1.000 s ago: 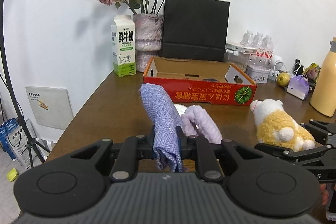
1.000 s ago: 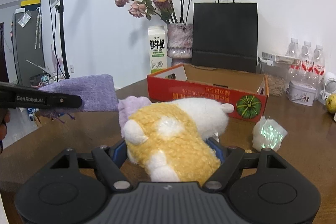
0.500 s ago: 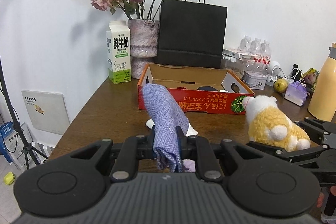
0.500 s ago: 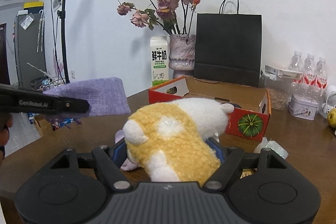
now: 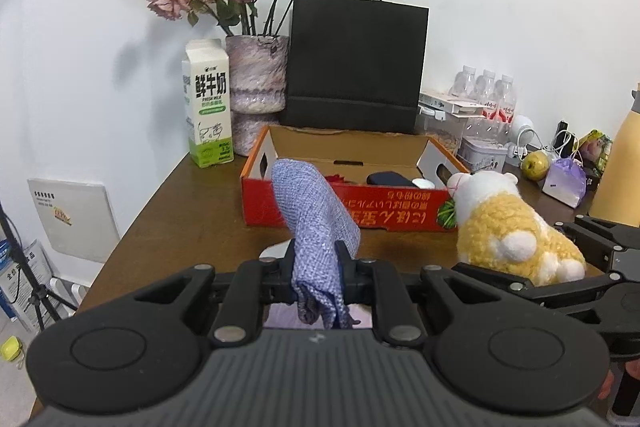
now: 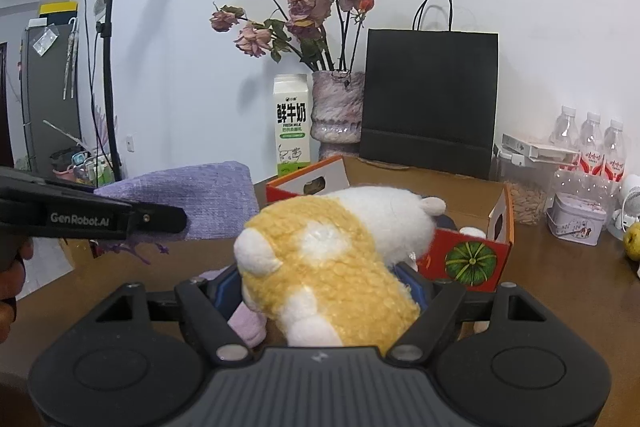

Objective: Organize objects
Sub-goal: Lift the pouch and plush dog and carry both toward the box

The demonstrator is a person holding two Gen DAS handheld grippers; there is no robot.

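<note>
The left tongs (image 5: 316, 267) are clamped on a folded lavender knit cloth (image 5: 314, 215), which stands up between the two fingers and leans toward the red cardboard box (image 5: 348, 207); the cloth is held above the bench (image 5: 180, 211), just in front of the box's near-left corner. The right tongs (image 6: 328, 291) are clamped on a yellow-and-white plush toy (image 6: 332, 259), gripping its yellow rear half, with its white head reaching over the near wall of the box. Inside the box lie a dark object (image 5: 390, 179), a small white item (image 5: 424, 183) and something red, too hidden to identify. Behind the box stand a black paper bag (image 5: 356, 67), a vase of dried roses (image 5: 258, 79) and a milk carton (image 5: 208, 107) to the box's rear left. A pale purple fabric piece (image 6: 248, 323) lies on the bench below the plush, in front of the box.
</note>
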